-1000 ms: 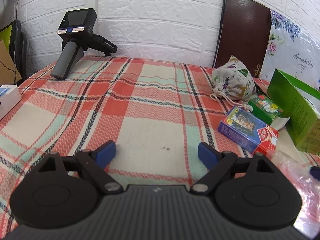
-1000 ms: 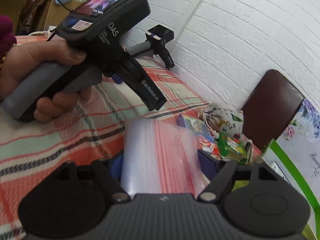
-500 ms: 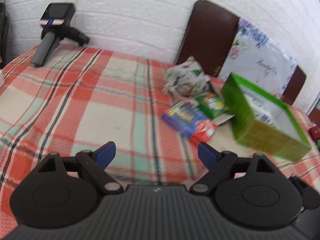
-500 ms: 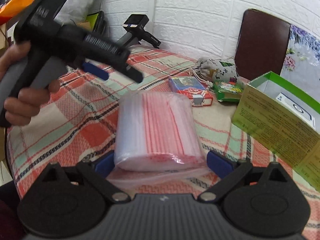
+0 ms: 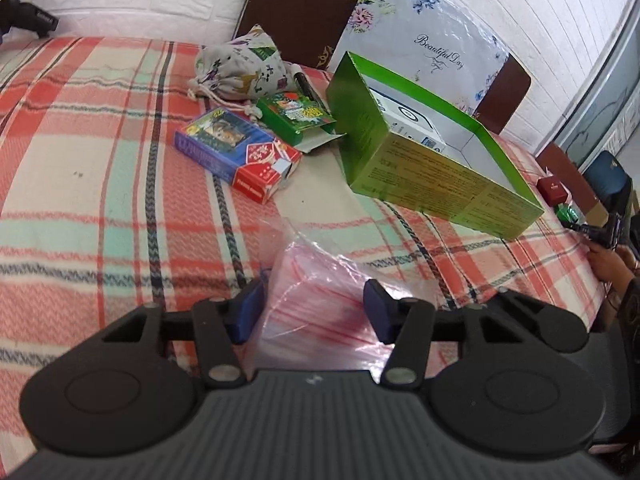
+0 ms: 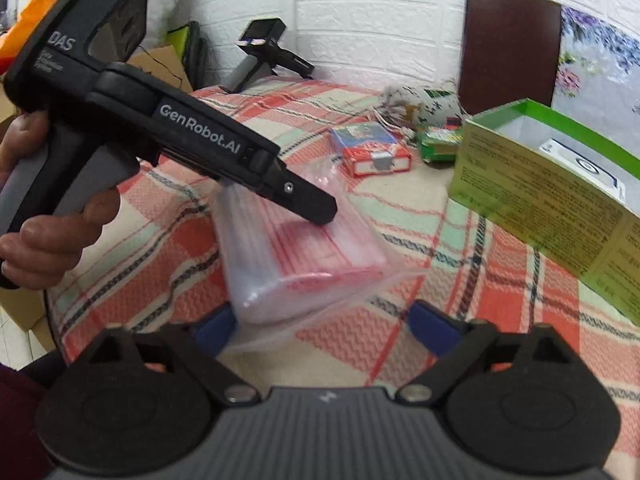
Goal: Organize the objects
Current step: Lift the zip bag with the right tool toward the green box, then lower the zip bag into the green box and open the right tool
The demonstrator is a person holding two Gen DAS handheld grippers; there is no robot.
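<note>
A clear plastic pack of red-striped zip bags (image 5: pixel 320 312) lies on the plaid cloth. My left gripper (image 5: pixel 314 310) has closed in around its near end, blue pads on either side of it. In the right wrist view the pack (image 6: pixel 296 256) lies in front of my right gripper (image 6: pixel 324 326), which is open, its fingers wide apart around the pack's loose near edge. The left gripper's body (image 6: pixel 168 136) reaches over the pack from the left. An open green box (image 5: pixel 432 148) stands to the right.
A blue and red card box (image 5: pixel 236 156), a small green box (image 5: pixel 296 114) and a floral drawstring pouch (image 5: pixel 244 68) lie behind the pack. A spare gripper (image 6: pixel 268 56) rests at the far wall. A dark board and a floral panel lean on the brick wall.
My left gripper swung right, came down over the zip-bag pack and narrowed around it. My right gripper opened and let the pack down onto the cloth.
</note>
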